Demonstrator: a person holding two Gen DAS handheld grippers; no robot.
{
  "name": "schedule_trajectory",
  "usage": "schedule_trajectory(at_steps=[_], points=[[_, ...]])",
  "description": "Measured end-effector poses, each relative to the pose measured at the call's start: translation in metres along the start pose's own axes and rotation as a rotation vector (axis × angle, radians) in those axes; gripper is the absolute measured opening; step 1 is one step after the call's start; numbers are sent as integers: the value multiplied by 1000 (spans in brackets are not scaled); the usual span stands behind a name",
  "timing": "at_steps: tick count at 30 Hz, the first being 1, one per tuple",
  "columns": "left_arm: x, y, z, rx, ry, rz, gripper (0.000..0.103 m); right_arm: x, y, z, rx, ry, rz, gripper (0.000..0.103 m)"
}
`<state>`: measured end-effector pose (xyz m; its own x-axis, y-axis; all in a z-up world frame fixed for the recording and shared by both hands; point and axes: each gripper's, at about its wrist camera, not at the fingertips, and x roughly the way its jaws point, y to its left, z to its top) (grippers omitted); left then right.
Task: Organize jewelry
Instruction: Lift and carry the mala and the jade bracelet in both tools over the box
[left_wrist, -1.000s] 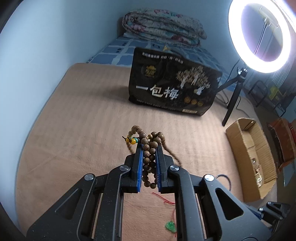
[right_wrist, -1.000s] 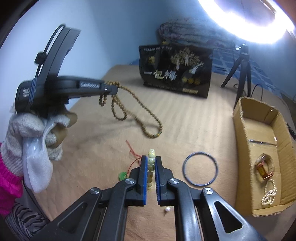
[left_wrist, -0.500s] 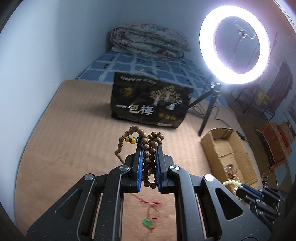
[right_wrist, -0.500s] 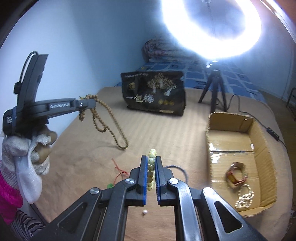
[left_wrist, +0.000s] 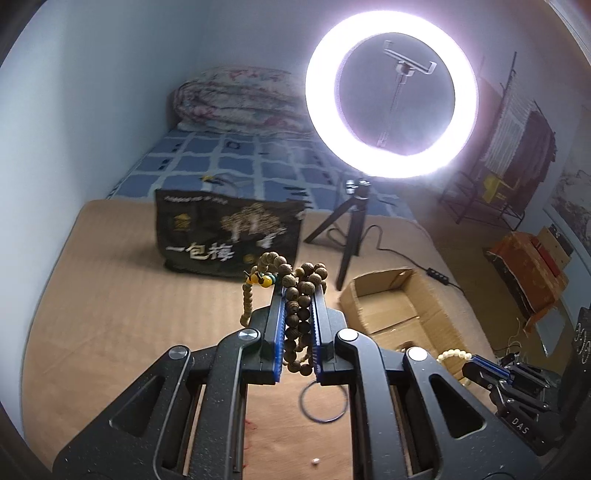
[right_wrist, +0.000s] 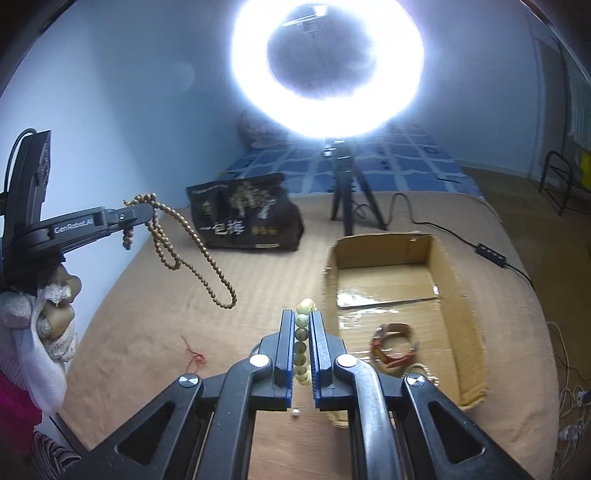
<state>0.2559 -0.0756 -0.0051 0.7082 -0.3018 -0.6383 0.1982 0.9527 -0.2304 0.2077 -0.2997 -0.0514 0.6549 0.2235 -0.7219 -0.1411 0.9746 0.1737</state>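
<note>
My left gripper is shut on a long brown wooden bead necklace, bunched between its blue pads. In the right wrist view the left gripper is at the left, and the necklace hangs from it in loops above the tan blanket. My right gripper is shut on a pale yellow-green bead bracelet, just left of the open cardboard box. The box holds a red-strapped watch and a pearl strand. In the left wrist view the right gripper with its bracelet is at the lower right.
A dark bangle, a loose pearl and a red cord lie on the blanket. A black printed bag and a ring light on a tripod stand behind. A gloved hand holds the left gripper.
Both grippers rose and swung right toward the cardboard box, each still gripping its beads. The necklace's hanging loops lifted clear of the blanket.
</note>
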Motion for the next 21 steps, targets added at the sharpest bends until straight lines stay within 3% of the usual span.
schedule_trajectory(at_steps=[21], points=[[54, -121, 29, 123, 18, -100, 10, -2, -79, -10, 92, 36, -85, 5]])
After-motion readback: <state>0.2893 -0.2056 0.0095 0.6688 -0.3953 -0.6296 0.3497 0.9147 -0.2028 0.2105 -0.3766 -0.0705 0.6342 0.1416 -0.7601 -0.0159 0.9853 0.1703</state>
